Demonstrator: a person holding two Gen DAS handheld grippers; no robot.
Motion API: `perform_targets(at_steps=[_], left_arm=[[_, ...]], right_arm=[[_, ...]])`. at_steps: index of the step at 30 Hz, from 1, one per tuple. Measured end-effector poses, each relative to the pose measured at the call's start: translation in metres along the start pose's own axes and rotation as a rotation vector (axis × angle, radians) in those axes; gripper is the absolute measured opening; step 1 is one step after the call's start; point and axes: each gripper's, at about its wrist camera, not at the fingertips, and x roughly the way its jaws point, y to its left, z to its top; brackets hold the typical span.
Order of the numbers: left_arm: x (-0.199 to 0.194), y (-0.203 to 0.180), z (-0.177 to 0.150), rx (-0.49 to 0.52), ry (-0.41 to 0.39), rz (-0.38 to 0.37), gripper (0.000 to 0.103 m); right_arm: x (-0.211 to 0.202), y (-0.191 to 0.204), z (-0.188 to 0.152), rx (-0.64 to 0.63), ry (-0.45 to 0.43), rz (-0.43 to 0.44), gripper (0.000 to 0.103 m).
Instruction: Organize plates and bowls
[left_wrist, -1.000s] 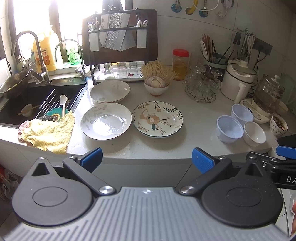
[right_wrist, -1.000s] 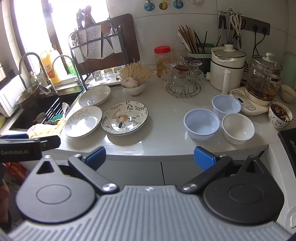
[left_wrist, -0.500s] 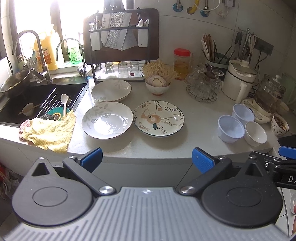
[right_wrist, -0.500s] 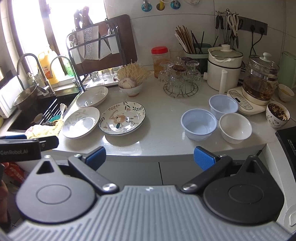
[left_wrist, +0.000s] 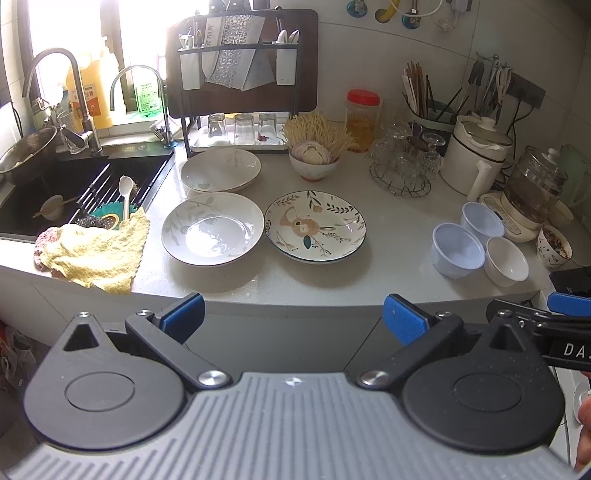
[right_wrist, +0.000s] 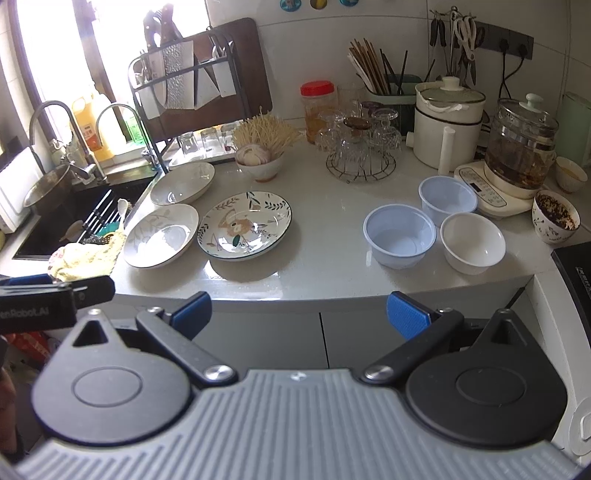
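Both the left gripper (left_wrist: 293, 314) and the right gripper (right_wrist: 298, 314) hang wide open and empty, short of the counter (left_wrist: 388, 258). Right of the sink (left_wrist: 74, 192), three plates (left_wrist: 212, 229) lie flat, rims up. Farther right, three bowls (right_wrist: 399, 236) stand upright, clustered.

Pale countertop (left_wrist: 391, 236) bears three plates (left_wrist: 315, 226) and three bowls (left_wrist: 458, 250).

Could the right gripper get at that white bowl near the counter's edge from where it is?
Probably yes. The right gripper is open and empty, and the white bowl sits near the counter's front edge with nothing before it, only two blue bowls close beside it.
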Motion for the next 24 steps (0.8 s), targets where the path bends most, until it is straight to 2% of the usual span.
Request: perform_targets(at_steps=[14,24], left_arm=[[0.022,0.029,0.01,0.015,0.059,0.004,0.103],[0.063,0.07,0.045,0.013,0.11,0.02,0.103]], right_arm=[[0.023,0.024,0.005,0.017,0.033,-0.001,0.103],[0.06,0.06,0.029,0.024,0.052,0.014,0.103]])
